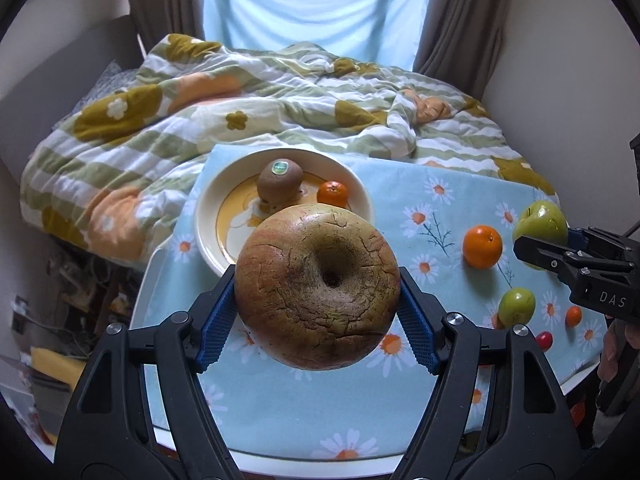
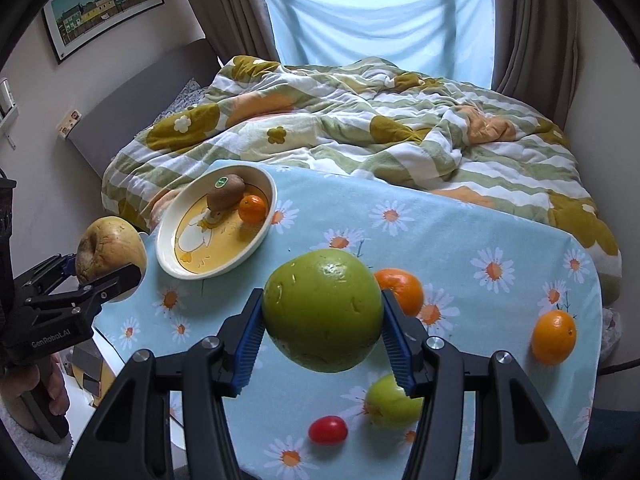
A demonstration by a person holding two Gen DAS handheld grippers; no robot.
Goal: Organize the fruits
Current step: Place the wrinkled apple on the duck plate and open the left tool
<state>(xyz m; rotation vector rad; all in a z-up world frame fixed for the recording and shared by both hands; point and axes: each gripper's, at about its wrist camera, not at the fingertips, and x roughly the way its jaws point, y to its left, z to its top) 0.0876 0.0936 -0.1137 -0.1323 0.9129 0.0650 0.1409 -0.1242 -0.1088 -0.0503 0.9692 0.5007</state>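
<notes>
A: Left gripper (image 1: 318, 300) is clamped on the russet apple (image 1: 317, 286), airborne near the bowl (image 1: 208, 216). Right gripper (image 2: 322, 336) clamps the green apple (image 2: 322, 310) above the table.

B: Progress?

A: Early, I'd say. Bowl holds kiwi (image 1: 279, 181) and mandarin (image 1: 333, 194); two oranges (image 2: 554, 336), small green fruit (image 2: 390, 402), tomato (image 2: 328, 430) left out.

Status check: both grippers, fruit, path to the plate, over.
Left gripper shut on russet apple, right gripper shut on green apple. Plate holds kiwi, small orange. Nothing in the way.

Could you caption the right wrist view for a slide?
Right hand-held gripper holds a green apple above the daisy tablecloth.
</notes>
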